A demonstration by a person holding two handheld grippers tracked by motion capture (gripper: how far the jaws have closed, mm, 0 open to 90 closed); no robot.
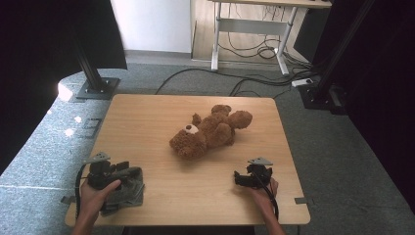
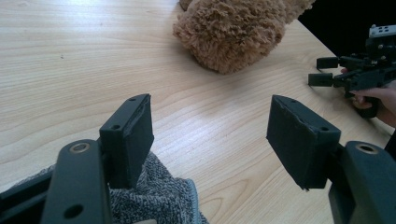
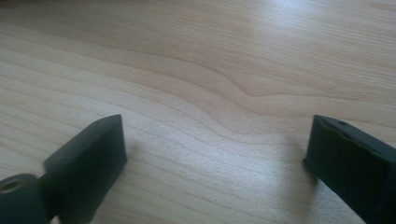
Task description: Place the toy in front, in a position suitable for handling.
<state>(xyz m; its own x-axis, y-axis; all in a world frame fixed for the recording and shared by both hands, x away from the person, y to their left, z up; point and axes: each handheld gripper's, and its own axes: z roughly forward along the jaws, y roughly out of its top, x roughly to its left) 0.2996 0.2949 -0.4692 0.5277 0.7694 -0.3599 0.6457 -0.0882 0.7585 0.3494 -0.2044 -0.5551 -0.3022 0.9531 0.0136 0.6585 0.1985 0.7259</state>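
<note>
A brown teddy bear (image 1: 210, 129) lies on its side in the middle of the wooden table (image 1: 147, 117); its fuzzy head (image 2: 231, 32) fills the top of the left gripper view. My left gripper (image 1: 128, 172) rests at the near left corner over a grey knitted cloth (image 1: 128, 192), jaws wide apart, nothing between them; the cloth (image 2: 159, 198) lies under the left jaw. My right gripper (image 1: 238, 178) sits near the front right edge, open, pointing left over bare wood (image 3: 210, 140). It also appears far right as the right gripper (image 2: 322, 71).
A black stand base (image 1: 97, 88) sits on the grey floor behind the table's left corner. Cables (image 1: 254, 78) run across the floor toward a white desk frame (image 1: 249, 29). Bare wood lies between the two grippers and the bear.
</note>
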